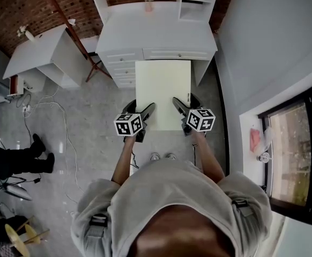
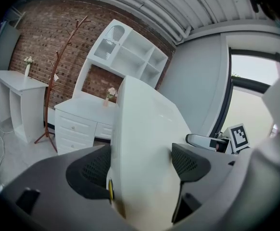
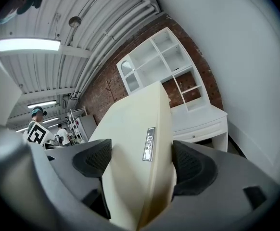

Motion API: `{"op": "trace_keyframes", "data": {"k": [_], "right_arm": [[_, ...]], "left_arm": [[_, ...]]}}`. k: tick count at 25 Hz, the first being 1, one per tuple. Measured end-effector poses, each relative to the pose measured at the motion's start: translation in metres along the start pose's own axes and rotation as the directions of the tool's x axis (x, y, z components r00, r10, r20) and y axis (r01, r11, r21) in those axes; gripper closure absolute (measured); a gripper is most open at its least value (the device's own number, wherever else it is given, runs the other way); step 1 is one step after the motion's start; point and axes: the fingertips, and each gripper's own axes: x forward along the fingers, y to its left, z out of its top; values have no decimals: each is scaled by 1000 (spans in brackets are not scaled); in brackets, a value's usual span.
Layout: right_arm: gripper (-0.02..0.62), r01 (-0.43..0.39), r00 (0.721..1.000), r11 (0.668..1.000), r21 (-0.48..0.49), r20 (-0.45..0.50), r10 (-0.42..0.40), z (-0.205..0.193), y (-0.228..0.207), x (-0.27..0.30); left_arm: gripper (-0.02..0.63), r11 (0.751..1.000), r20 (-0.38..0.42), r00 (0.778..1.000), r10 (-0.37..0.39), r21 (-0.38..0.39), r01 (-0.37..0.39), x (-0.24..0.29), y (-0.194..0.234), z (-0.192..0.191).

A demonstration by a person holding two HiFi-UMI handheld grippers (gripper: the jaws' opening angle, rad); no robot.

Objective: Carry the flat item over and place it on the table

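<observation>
White table (image 1: 156, 33) ahead; left gripper (image 1: 141, 110) and right gripper (image 1: 186, 103) jaws pinch the flat item (image 1: 163, 90), held short of it; lowering it there seems next.

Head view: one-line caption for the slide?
Person holds a flat cream panel clamped between the left gripper and right gripper, facing a white desk.

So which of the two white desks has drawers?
The desk straight ahead of the carried panel, under the shelf unit; the smaller desk at left shows none.
</observation>
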Motion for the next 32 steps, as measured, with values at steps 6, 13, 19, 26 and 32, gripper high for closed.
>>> {"op": "trace_keyframes", "data": {"k": [6,13,19,26,32], "right_arm": [[202,12,1000,1000,-5,-2,-12,1,8,8],[202,26,1000,1000,-11,3,-26,1,20,31],[202,39,999,999,-4,12,-39,-2,32,46],[202,61,998,998,8,15,-61,-6,39,56],[202,69,998,998,5,11,-69,-8,37,57]], "left_arm": [[199,1000,-8,1000,-15,2,15,-1,11,5],[199,1000,-11,1000,-30,4,30,-2,37,15],[199,999,-13,999,-44,22,44,-6,57,23],[199,997,-20,998,-65,26,66,-5,71,25],[199,997,-21,997,-72,17,73,-3,73,22]]}}
